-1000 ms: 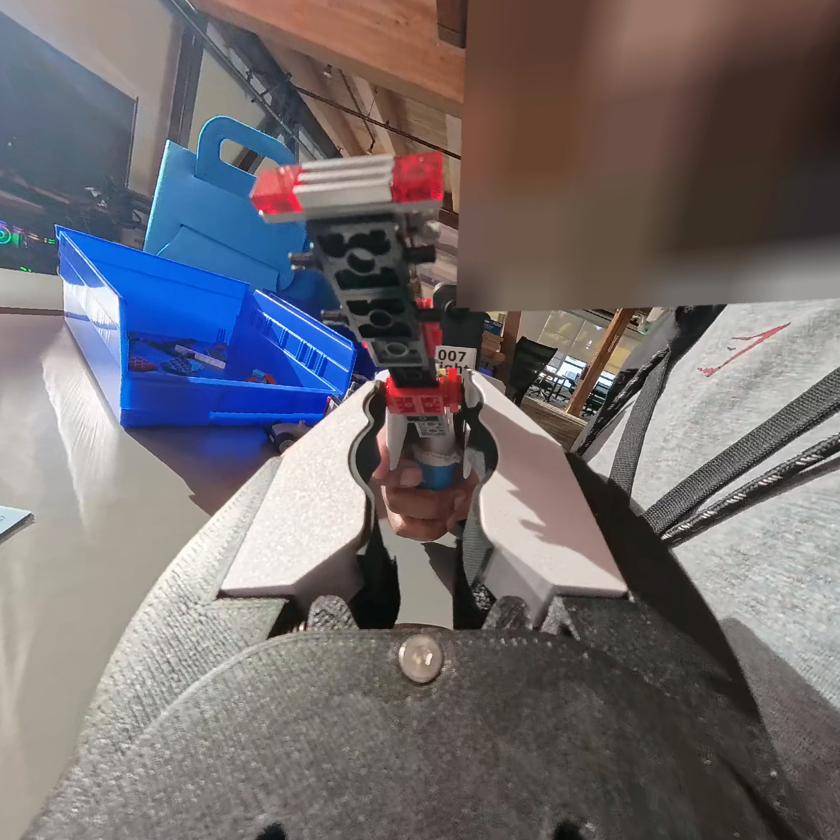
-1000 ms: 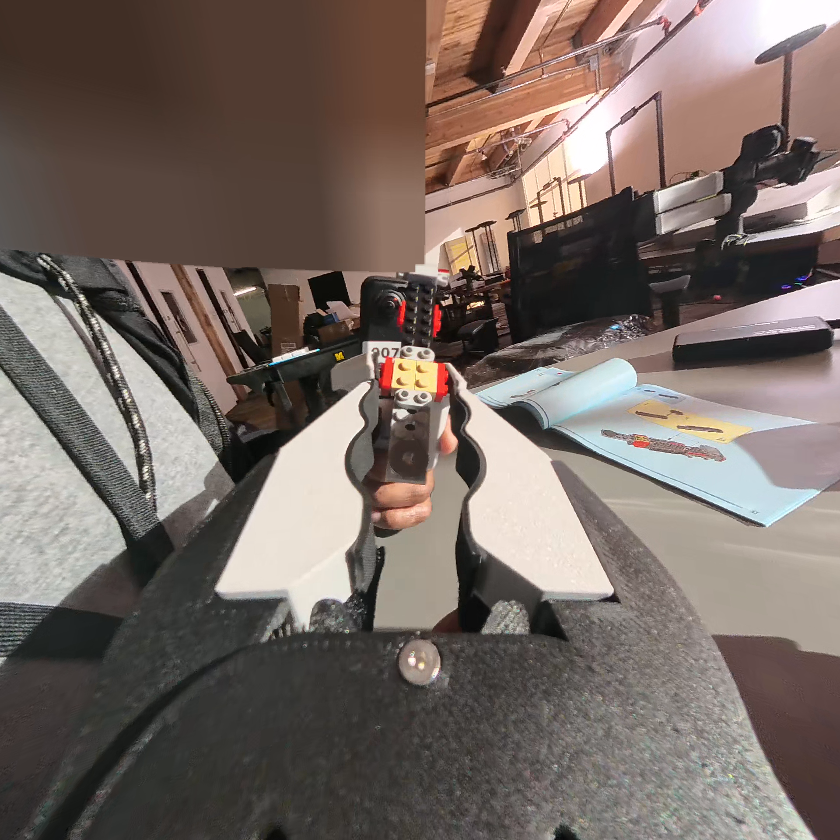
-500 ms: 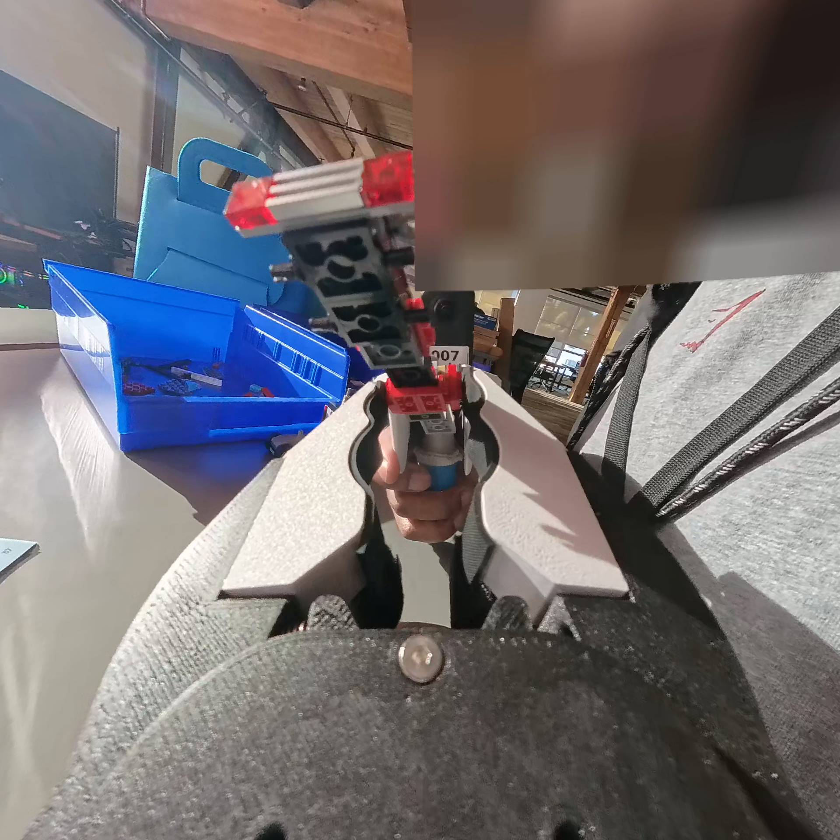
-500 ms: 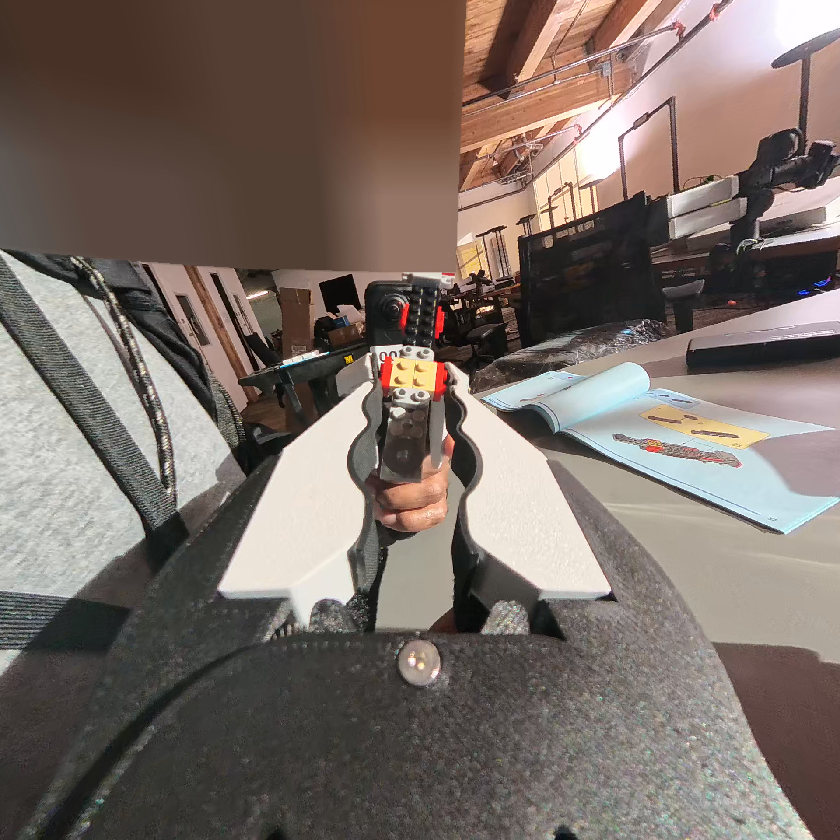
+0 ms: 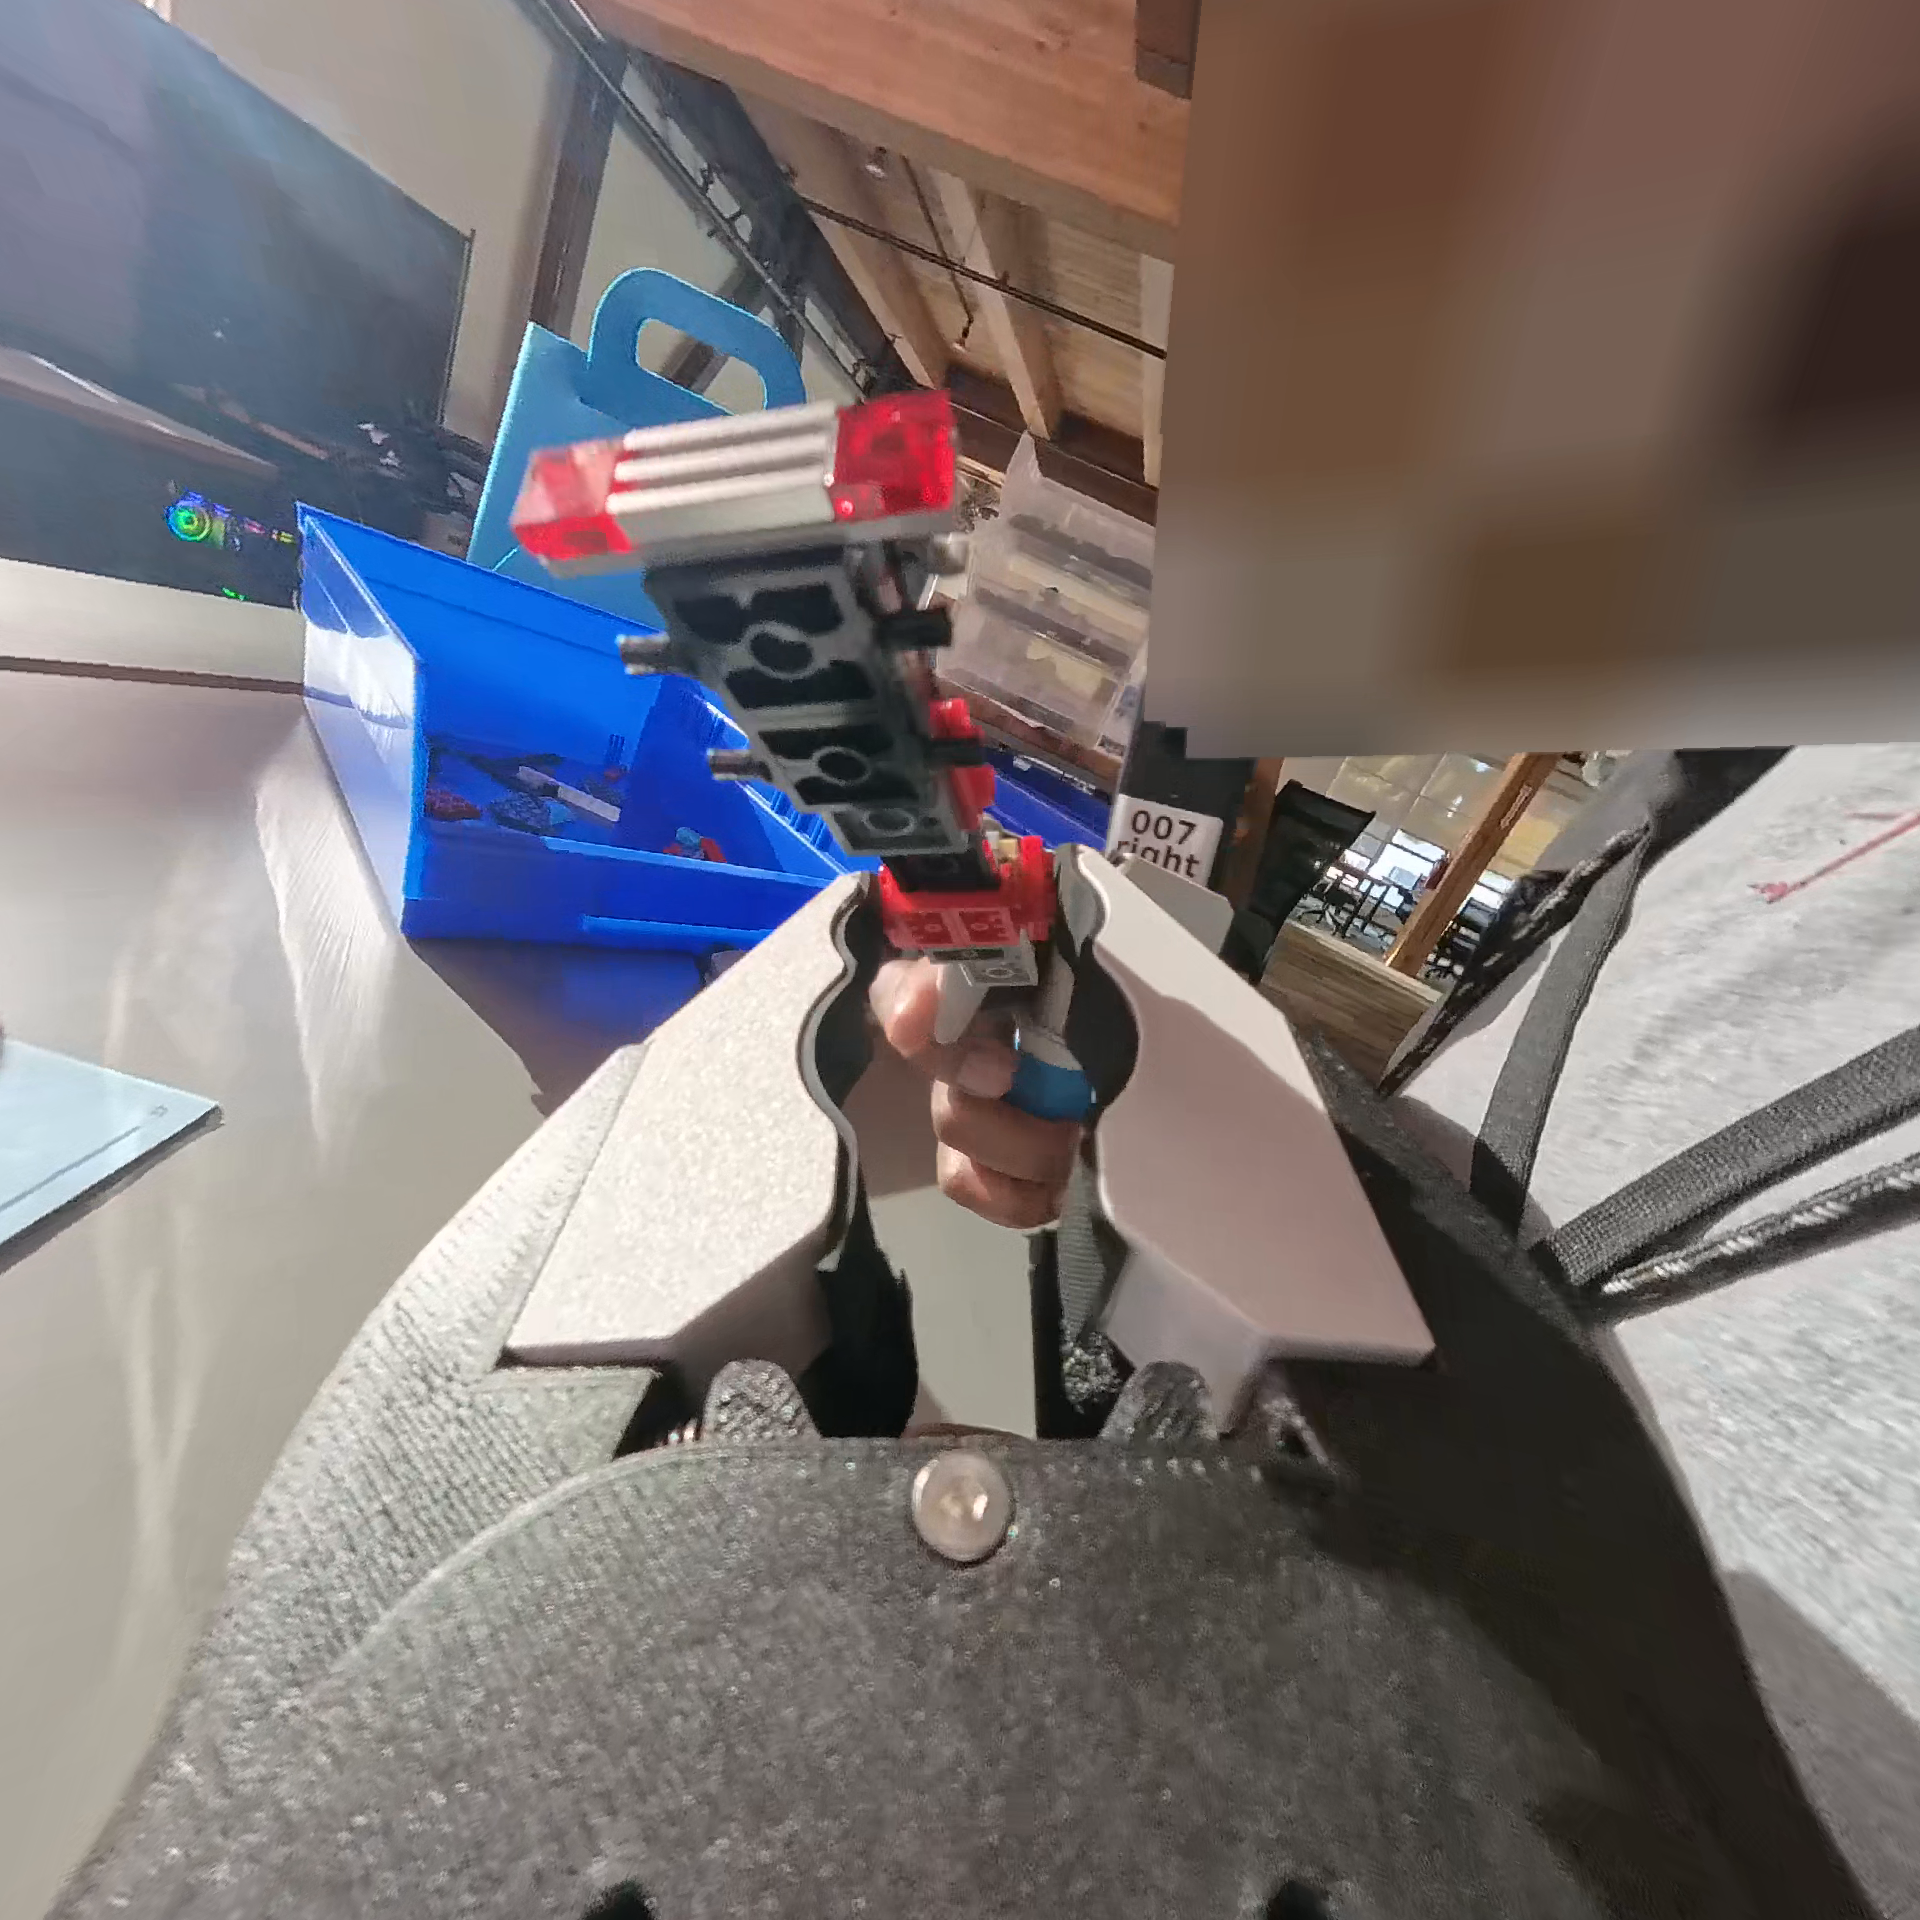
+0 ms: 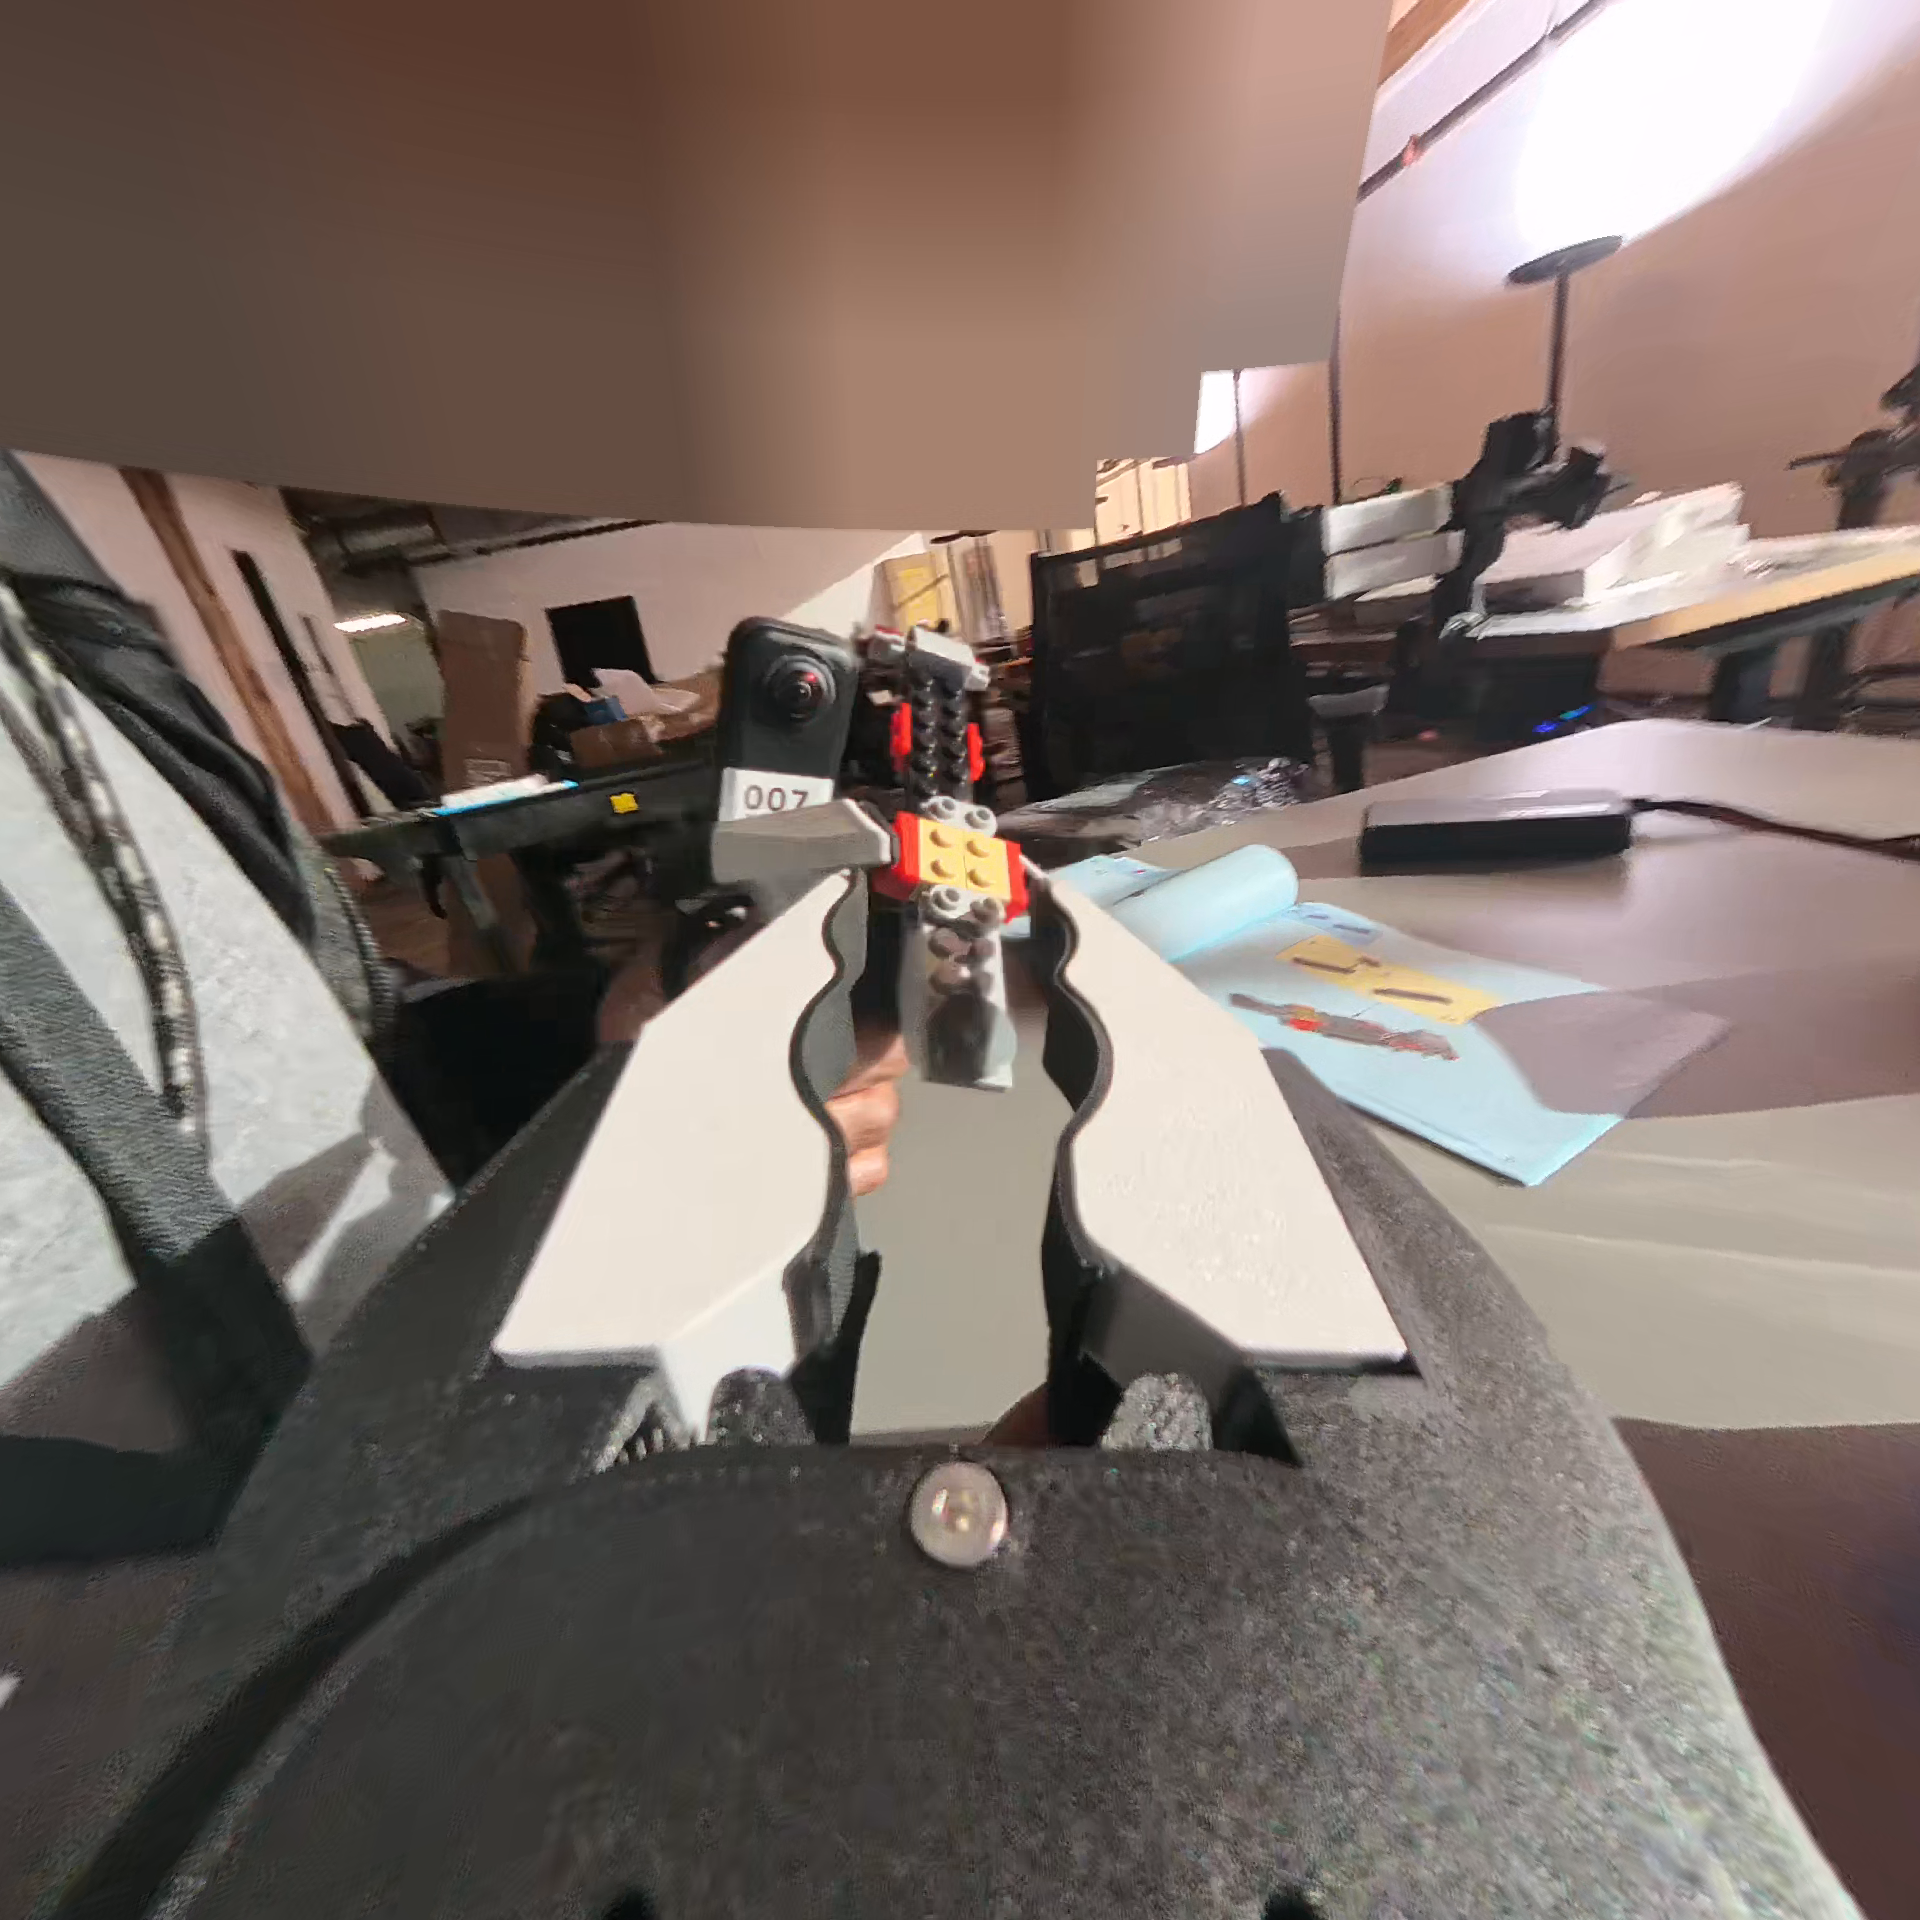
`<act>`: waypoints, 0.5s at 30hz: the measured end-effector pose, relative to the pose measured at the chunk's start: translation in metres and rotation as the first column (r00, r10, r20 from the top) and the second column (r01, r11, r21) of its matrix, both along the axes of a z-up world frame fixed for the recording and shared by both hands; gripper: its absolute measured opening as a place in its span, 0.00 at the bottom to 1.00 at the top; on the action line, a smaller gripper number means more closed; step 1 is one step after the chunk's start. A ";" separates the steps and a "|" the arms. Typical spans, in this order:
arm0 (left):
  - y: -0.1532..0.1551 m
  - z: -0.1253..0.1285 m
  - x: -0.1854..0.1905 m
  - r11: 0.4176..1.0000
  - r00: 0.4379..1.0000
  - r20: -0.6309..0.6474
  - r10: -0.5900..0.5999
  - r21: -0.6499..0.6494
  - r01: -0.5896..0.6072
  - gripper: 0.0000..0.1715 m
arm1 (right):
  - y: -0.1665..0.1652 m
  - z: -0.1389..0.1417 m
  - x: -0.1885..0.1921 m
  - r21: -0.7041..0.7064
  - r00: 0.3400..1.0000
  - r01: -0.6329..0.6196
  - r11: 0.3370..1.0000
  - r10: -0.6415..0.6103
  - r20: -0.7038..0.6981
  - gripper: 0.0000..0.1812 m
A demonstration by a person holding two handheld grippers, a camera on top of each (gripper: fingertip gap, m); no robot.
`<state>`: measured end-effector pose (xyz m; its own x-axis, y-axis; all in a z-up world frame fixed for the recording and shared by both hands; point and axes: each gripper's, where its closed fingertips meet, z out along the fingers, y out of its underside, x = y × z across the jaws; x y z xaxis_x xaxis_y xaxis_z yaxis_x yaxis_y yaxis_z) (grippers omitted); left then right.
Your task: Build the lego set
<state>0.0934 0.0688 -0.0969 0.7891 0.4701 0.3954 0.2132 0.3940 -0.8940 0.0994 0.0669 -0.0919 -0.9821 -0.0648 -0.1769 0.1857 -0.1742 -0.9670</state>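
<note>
The lego model is a long black chassis with red side bricks, and a grey grille between two clear red pieces at its far end. My left gripper is shut on its red near end and holds it up in the air, tilted left. In the right wrist view the same model shows yellow and red studded bricks and a grey wedge pointing back at me. My right gripper is shut on that studded part. A finger of the left gripper touches the model from the left.
A blue bin with loose bricks stands on the grey table, a blue carry case behind it. The open instruction booklet lies to the right, a black device beyond. A person in a grey top is close by. Only a small space, under 4 cm, lies between the two pairs of fingers.
The model has tilted and swung slightly while both grippers keep hold of it. In the right wrist view the scene has shifted, and the left gripper's finger now shows beside the model.
</note>
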 end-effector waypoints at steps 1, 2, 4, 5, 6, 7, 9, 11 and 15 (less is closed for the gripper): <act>0.000 0.000 -0.001 1.000 1.000 0.019 0.002 0.017 -0.002 0.21 | 0.001 0.002 -0.002 -0.005 0.998 0.042 0.999 -0.042 -0.056 0.19; -0.001 0.001 -0.001 0.999 0.999 0.041 0.005 0.036 -0.006 0.21 | 0.003 0.004 -0.003 -0.012 0.989 0.086 0.996 -0.087 -0.123 0.20; -0.003 0.003 -0.001 0.995 0.997 0.071 0.001 0.094 -0.007 0.21 | 0.005 0.008 -0.001 -0.028 0.950 0.158 0.987 -0.159 -0.270 0.20; -0.004 0.005 -0.002 0.992 0.996 0.089 -0.002 0.126 -0.009 0.20 | 0.004 0.008 0.001 -0.030 0.925 0.179 0.983 -0.178 -0.336 0.20; -0.005 0.006 -0.001 0.987 0.995 0.101 -0.010 0.158 -0.006 0.20 | 0.004 0.007 0.004 -0.029 0.901 0.192 0.981 -0.188 -0.391 0.20; -0.007 0.008 0.000 0.982 0.995 0.102 -0.018 0.191 -0.002 0.20 | 0.002 0.006 0.007 -0.029 0.881 0.198 0.980 -0.191 -0.433 0.21; -0.009 0.009 0.001 0.971 0.993 0.112 -0.032 0.241 0.004 0.20 | 0.000 0.005 0.009 -0.035 0.855 0.214 0.976 -0.205 -0.477 0.23; -0.008 0.008 0.003 0.964 0.990 0.128 -0.051 0.267 0.015 0.20 | -0.003 0.003 0.008 -0.029 0.830 0.241 0.970 -0.222 -0.511 0.24; -0.001 0.007 0.011 0.950 0.980 0.166 -0.111 0.306 0.056 0.20 | -0.010 -0.003 0.013 -0.020 0.770 0.272 0.962 -0.230 -0.594 0.25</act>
<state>0.1042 0.0680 -0.0903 0.7240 0.2444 0.6450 0.4020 0.6104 -0.6825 0.1123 0.0574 -0.0952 -0.8763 0.1893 0.4430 -0.4620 -0.0695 -0.8842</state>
